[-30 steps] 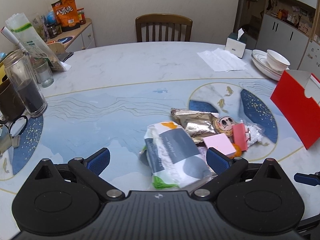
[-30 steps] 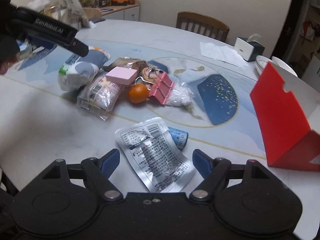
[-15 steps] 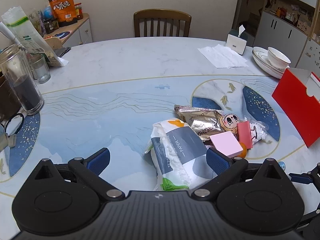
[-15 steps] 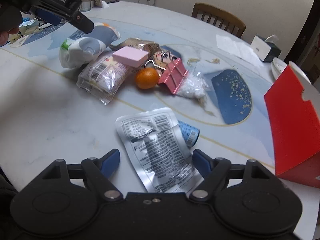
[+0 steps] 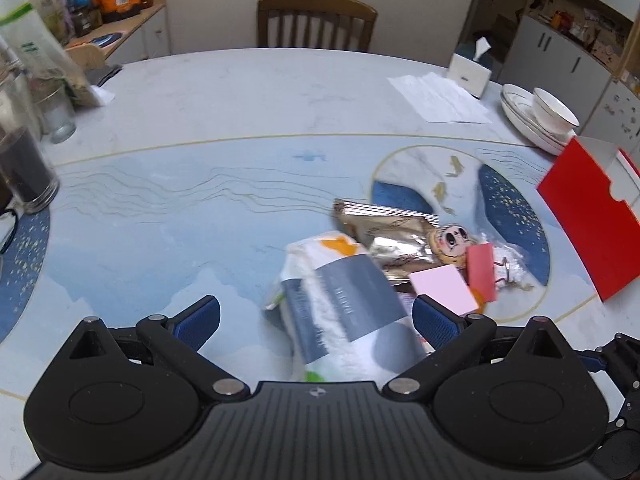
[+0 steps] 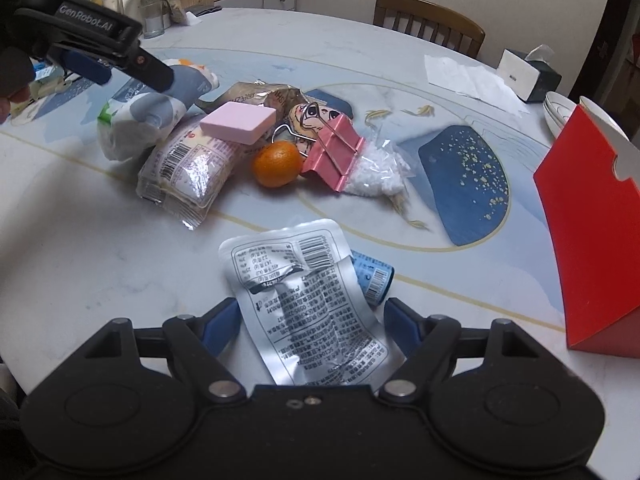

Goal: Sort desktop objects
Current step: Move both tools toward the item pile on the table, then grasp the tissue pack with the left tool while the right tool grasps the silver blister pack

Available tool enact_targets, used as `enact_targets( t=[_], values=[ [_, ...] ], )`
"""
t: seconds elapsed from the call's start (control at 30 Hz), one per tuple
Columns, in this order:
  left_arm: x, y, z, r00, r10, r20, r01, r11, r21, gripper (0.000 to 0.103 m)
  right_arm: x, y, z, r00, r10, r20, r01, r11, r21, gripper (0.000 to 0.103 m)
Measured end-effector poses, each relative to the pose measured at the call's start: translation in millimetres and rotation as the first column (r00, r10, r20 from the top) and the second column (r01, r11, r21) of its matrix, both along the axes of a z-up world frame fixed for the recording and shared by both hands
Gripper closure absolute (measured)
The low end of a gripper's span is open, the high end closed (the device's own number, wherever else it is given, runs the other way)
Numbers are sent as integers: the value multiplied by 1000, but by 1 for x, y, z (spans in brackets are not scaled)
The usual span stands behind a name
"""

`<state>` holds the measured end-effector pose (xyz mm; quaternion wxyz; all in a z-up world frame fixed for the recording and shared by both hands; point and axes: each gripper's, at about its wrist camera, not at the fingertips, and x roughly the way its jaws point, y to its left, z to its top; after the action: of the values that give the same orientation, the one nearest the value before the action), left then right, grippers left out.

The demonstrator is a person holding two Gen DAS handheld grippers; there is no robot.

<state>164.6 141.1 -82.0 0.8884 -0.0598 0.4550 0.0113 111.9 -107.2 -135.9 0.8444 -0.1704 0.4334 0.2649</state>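
Main risk for us: the pile is stacked, so pulling one item drags the rest. The pink block (image 6: 239, 122) sits on the noodle pack (image 6: 188, 166) and leans toward the tissue pack (image 5: 344, 308); lift the tissue pack and the block likely slides, and the orange (image 6: 277, 163) beside it can roll off across the tabletop (image 6: 100, 248). On the right side the foil pouch (image 6: 308, 300) lies flat and slick, partly covering a small blue tube (image 6: 374, 276); a pinch there may skid or catch the tube too. Left gripper (image 5: 316, 316): jaws wide open, holding nothing, straddling the near end of the tissue pack, held low and tilted down toward it; contact we cannot tell. Right gripper (image 6: 310, 320): jaws also wide open and empty, one on each side of the pouch's near half, low over the tabletop and angled forward. The red box (image 6: 592, 240) stands open at far right, well apart from the pile, probably the drop spot.
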Motion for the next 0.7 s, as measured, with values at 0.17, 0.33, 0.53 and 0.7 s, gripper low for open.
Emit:
enact_targets(
  t=[0.17, 0.33, 0.53, 0.7],
  values=[
    [15, -1, -3, 1000, 21, -7, -21, 1000, -20, 0, -3, 1, 0, 1000, -21, -10, 21, 1000, 5, 26],
    [25, -2, -15, 998, 13, -59, -12, 1000, 23, 0, -3, 2, 2, 999, -47, -11, 47, 999, 8, 28],
    [19, 8, -27, 997, 7, -78, -13, 997, -75, 3, -4, 2, 5, 996, -84, -6, 84, 996, 13, 32],
    [15, 14, -31, 997, -17, -82, 8, 994, -108, 29, -6, 3, 8, 994, -114, -6, 114, 993, 10, 34]
  ],
)
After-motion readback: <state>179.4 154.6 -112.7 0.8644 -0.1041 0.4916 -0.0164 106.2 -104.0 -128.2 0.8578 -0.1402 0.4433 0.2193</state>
